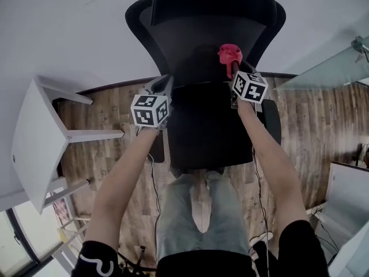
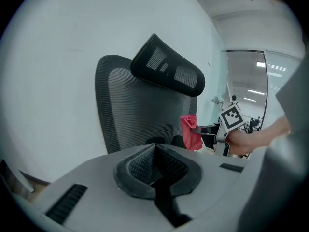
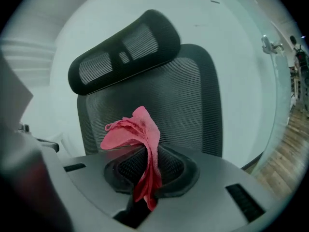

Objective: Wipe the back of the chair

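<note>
Right gripper (image 3: 145, 180): jaws clamped on a red cloth (image 3: 134, 129), which bunches above the pads with a tail hanging below them. It is held up before the lower right of the office chair's mesh backrest (image 3: 186, 98); whether the cloth touches the mesh cannot be told.

Left gripper (image 2: 157, 170): jaws together, nothing between them, raised level with the right gripper, at the backrest's left edge.

Headrest (image 3: 123, 50): black, perforated, tilted, above the backrest.

Seat (image 1: 207, 128): black, between the person's forearms.

Surroundings: white wall behind the chair; white table (image 1: 31, 137) to the left; wood-plank floor (image 1: 323, 120); glass panel (image 1: 326, 68) to the right.
</note>
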Demonstrator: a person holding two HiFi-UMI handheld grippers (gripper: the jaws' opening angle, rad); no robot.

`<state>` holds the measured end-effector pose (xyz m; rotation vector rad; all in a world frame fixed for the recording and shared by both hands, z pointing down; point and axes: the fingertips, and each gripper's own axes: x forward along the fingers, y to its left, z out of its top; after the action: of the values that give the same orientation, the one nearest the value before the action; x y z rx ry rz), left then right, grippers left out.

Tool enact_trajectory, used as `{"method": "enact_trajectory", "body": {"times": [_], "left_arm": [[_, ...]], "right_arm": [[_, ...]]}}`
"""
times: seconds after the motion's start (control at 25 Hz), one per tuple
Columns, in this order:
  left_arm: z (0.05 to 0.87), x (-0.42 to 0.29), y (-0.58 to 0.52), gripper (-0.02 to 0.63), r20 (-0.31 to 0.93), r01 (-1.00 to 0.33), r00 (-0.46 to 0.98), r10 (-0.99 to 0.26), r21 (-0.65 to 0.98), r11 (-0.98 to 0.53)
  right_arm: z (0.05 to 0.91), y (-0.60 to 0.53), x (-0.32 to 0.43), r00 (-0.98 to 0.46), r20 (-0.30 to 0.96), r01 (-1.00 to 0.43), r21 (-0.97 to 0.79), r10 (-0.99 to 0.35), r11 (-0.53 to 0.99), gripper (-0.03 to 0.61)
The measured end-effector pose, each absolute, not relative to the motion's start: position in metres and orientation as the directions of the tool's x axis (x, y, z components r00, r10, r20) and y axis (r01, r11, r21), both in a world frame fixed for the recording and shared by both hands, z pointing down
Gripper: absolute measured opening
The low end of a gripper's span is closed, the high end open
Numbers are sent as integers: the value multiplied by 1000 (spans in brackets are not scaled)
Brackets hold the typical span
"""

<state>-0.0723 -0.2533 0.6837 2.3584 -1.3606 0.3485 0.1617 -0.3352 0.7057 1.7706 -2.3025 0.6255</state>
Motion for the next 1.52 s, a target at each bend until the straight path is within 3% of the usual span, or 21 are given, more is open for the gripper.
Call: {"method": "enact_trajectory", "body": {"times": [0.36,0.72,1.08,1.52], "left_arm": [[702,-159,-241,25,390,-902,423,-818,268,-338],[714,-220,-235,25,350,-912,379,-857,296,-282],[717,-221,-226,25,323,-889,401,-857,362,-280],[706,-193,-224,25,330,-875,422,-844,391,-285]], "right_arm": [[722,-313,-4,-528,369,-840,-362,-765,405,66],[755,-303,-90,-612,417,-790,-354,-672,500,66],[781,-315,-102,-561,486,-826,-282,-670,487,66],[785,-331,-47,-480,505,-878,-271,-717,396,66]]}}
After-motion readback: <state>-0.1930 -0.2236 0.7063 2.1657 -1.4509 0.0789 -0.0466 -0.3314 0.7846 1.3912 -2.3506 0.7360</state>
